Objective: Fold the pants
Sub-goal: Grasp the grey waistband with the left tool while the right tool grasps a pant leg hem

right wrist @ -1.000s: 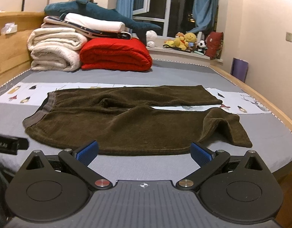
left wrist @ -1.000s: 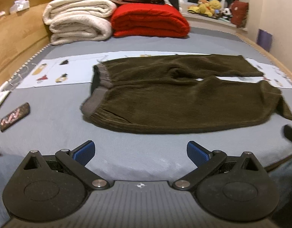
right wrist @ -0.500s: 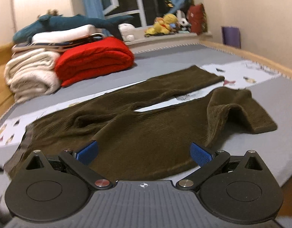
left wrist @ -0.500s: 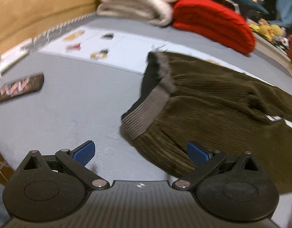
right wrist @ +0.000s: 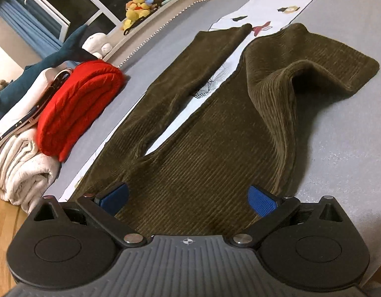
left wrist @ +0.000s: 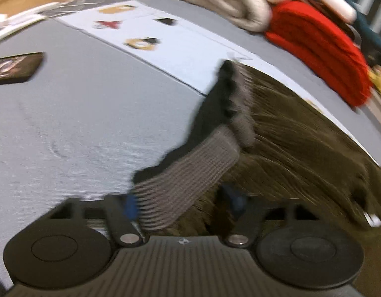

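Observation:
Dark olive corduroy pants (left wrist: pixel 301 143) lie flat on the grey bed, and their grey ribbed waistband (left wrist: pixel 190 173) faces my left gripper (left wrist: pixel 183 201). Its jaws are closing, with the near waistband corner between them. The picture is blurred, and the blue pads do not clearly pinch the cloth. In the right wrist view both legs of the pants (right wrist: pixel 202 148) stretch away from me. The nearer leg's hem end (right wrist: pixel 314 74) is humped up in a fold. My right gripper (right wrist: pixel 188 199) hangs open just above the upper part of that nearer leg, with nothing gripped.
A folded red blanket (right wrist: pixel 79 104) and cream blankets (right wrist: pixel 19 168) are stacked at the head of the bed. A white printed sheet (left wrist: pixel 165 44) lies under the pants. A dark patterned case (left wrist: pixel 14 68) sits left of the waistband. Plush toys (right wrist: pixel 138 5) line the window sill.
Both grippers came down and in close over the pants while rolling. The left one reached the waistband corner and its jaws narrowed around it. The right stayed wide open.

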The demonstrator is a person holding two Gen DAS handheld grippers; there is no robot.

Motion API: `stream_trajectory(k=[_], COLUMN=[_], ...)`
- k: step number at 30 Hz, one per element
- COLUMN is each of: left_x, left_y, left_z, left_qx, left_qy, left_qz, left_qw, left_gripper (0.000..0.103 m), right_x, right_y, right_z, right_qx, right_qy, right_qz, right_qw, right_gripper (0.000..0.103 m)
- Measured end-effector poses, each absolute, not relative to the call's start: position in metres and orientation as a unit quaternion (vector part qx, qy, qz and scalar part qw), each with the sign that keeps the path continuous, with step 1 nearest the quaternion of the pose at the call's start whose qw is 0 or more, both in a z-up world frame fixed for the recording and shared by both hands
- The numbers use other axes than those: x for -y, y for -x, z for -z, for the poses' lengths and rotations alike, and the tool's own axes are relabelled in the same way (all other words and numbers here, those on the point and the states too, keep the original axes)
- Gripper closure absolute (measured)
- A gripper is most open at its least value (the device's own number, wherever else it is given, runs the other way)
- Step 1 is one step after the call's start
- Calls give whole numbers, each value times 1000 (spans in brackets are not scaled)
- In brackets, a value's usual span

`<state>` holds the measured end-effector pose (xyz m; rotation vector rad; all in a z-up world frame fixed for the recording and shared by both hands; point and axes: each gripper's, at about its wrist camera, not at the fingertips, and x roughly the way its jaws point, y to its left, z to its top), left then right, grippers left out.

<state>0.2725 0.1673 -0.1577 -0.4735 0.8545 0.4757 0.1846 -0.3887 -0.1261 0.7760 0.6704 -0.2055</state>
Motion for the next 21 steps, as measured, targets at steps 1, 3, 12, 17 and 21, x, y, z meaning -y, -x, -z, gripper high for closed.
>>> stream_trajectory(k=[1,3,12,17,21], left_x=[-169,-172,-225,-258,-267], left_y=[-271,-267,-239,-220,-214], left_z=[155,146,123,124,130], left_qx=[-404,-395,-384,-395,-404], left_qy=[237,230,191,181,198], left_qz=[-231,-242,-334,-333,-322], left_qw=[853,856,839,837,833], left_gripper=[50,74,79,77,60], right_x=[388,388,407,420,455], right_y=[-184,-184,-173,-164,-151], right_z=[126,123,122,119,115], right_qx=[-321,-321,-307,-289,-256], right_qy=[-365,-348,-342,-355,-370], right_qz=[99,106,159,189,244], right_qw=[868,874,874,869,859], right_gripper=[1,1,1,1,1])
